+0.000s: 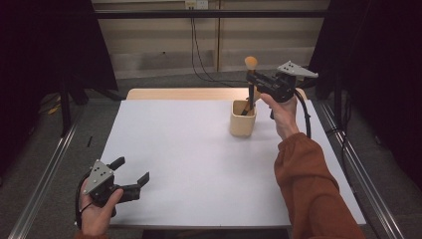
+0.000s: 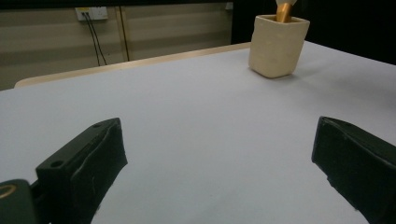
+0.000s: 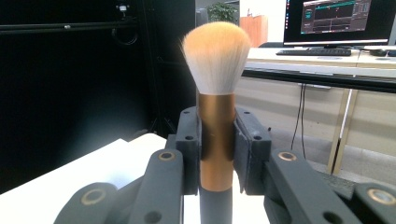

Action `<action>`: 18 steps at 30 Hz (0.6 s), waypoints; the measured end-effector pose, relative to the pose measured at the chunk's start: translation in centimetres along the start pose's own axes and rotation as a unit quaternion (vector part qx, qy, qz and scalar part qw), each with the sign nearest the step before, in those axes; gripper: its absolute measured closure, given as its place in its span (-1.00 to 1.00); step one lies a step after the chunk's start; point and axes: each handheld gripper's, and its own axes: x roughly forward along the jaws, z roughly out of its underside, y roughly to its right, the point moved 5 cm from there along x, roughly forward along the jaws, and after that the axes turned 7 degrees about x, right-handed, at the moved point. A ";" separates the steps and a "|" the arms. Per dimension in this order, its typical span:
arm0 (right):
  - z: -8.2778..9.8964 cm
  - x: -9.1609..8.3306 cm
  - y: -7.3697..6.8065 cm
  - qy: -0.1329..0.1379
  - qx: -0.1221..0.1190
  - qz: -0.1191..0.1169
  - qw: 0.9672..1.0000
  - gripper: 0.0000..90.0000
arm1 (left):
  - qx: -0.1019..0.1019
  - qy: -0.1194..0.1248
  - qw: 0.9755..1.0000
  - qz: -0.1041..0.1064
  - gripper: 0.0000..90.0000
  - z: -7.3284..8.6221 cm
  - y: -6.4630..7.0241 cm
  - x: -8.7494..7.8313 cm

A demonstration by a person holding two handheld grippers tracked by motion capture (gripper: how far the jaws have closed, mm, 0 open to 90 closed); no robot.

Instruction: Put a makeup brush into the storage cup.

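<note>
A makeup brush (image 1: 251, 74) with an orange-tipped head, copper ferrule and dark handle stands upright, its handle end reaching down into a cream square cup (image 1: 243, 120) at the back right of the white table (image 1: 199, 159). My right gripper (image 1: 253, 79) is shut on the brush; the right gripper view shows the brush (image 3: 217, 135) clamped at the copper ferrule between both pads, bristles up. My left gripper (image 1: 133, 172) rests open at the table's near left corner, nothing between its jaws. The left gripper view has the cup (image 2: 278, 44) far ahead to the right.
Another wooden-looking item leans inside the cup. A pale wooden strip (image 1: 174, 93) runs along the table's far edge. Metal rails (image 1: 45, 184) flank the table on both sides. Cables hang down the back wall (image 1: 196, 45). A desk with a monitor (image 3: 336, 21) stands behind.
</note>
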 end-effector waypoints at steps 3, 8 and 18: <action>0.3 0.4 0.0 -0.004 0.004 -0.001 1.000 0.66 | 0.000 -0.001 1.000 -0.001 -0.94 0.0 0.0 0.0; 0.8 0.4 -0.2 -0.007 -0.001 -0.003 1.000 0.66 | -0.001 -0.001 1.000 -0.003 -0.94 0.0 0.0 0.0; 1.9 1.0 -0.1 -0.015 0.004 -0.002 1.000 0.66 | -0.002 -0.001 1.000 0.000 -0.94 0.1 0.0 0.0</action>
